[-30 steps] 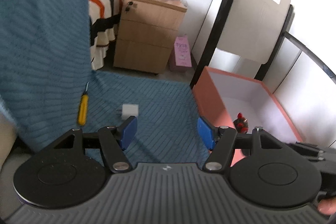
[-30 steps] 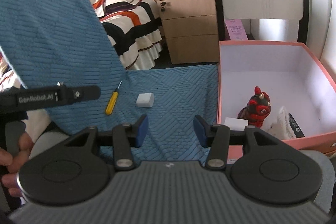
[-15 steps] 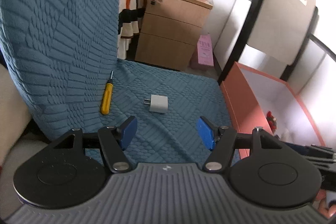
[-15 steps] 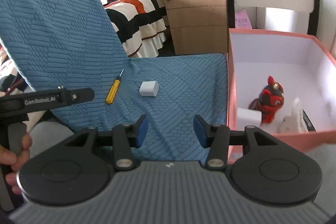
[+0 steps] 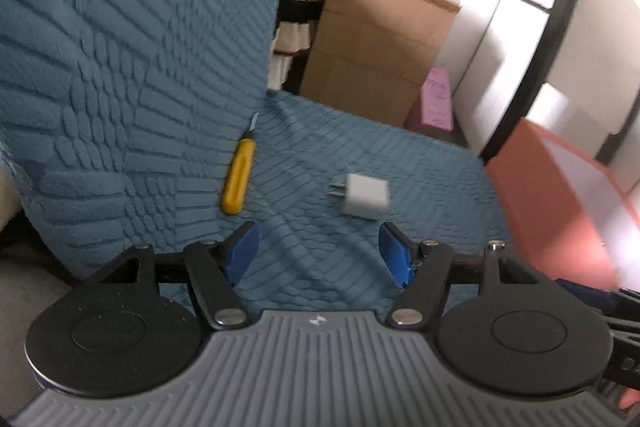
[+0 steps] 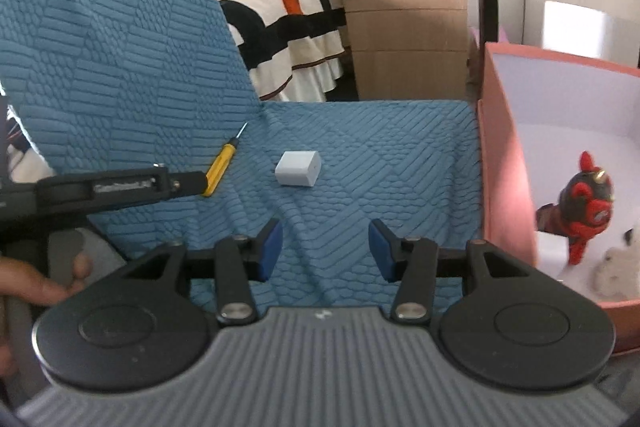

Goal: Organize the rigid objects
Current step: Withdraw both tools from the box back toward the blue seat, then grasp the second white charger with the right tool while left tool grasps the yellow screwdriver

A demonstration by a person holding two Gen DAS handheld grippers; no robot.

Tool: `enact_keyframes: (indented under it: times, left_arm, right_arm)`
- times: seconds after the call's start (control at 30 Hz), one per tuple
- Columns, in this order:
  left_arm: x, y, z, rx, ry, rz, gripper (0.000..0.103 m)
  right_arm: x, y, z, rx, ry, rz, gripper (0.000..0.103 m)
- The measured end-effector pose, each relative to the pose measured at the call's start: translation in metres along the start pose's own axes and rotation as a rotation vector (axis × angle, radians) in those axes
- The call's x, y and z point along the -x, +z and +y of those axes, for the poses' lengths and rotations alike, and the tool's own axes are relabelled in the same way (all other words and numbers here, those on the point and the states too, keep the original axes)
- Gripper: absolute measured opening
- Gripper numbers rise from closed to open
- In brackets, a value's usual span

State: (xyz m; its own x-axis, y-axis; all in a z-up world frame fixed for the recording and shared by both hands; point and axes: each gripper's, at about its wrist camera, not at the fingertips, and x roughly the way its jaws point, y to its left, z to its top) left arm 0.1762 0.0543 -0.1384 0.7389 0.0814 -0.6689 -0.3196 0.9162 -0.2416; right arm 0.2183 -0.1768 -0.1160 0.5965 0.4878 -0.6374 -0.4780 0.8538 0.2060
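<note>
While both claws hang over the blue quilted seat cover (image 6: 360, 155), each stands apart-jawed with nothing between its blue pads. Left claw (image 5: 318, 251): lower centre of the left wrist view, jaws wide, empty. Right claw (image 6: 324, 249): lower centre of the right wrist view, jaws parted somewhat less, empty.

Item one: white plug adapter (image 5: 366, 197), lying on the cover just above the left claw's right pad, prongs pointing frame-left; in the right wrist view it sits mid-frame (image 6: 298, 169), above the gap of the jaws.

Item two: yellow-handled screwdriver (image 5: 239, 179), left of the adapter, near but apart, tip toward the fold where the cover rises into a backrest.

Item three: pink box (image 6: 504, 155), open, at the right edge, touching the cover's side. Inside: red and black figurine (image 6: 588, 203), upright; a white fluffy object at lower right, blurred.

Background: wooden drawer cabinet (image 6: 404, 23); striped bedding (image 6: 288, 15), upper centre.
</note>
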Motion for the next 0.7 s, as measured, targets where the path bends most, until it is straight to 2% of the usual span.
enact_keyframes:
  times: [0.17, 0.3, 0.37, 0.53, 0.7]
  left_arm:
    - [-0.022, 0.004, 0.008, -0.017, 0.032, 0.008, 0.072]
    - [-0.038, 0.009, 0.009, -0.042, 0.064, 0.012, 0.072]
    - [-0.045, 0.012, 0.007, -0.074, 0.082, 0.001, 0.072]
    - [-0.067, 0.017, 0.004, -0.157, 0.15, -0.016, 0.072]
    - [-0.085, 0.023, 0.009, -0.178, 0.193, -0.02, 0.071]
  right_arm:
    - [-0.013, 0.005, 0.002, 0.035, 0.017, 0.017, 0.052]
    - [-0.023, 0.014, 0.007, 0.068, 0.035, 0.013, 0.067]
    - [-0.031, 0.02, 0.01, 0.088, 0.038, 0.009, 0.071]
    - [-0.054, 0.037, 0.011, 0.099, 0.049, 0.003, 0.071]
    - [-0.089, 0.053, 0.001, 0.063, 0.075, 0.027, 0.071]
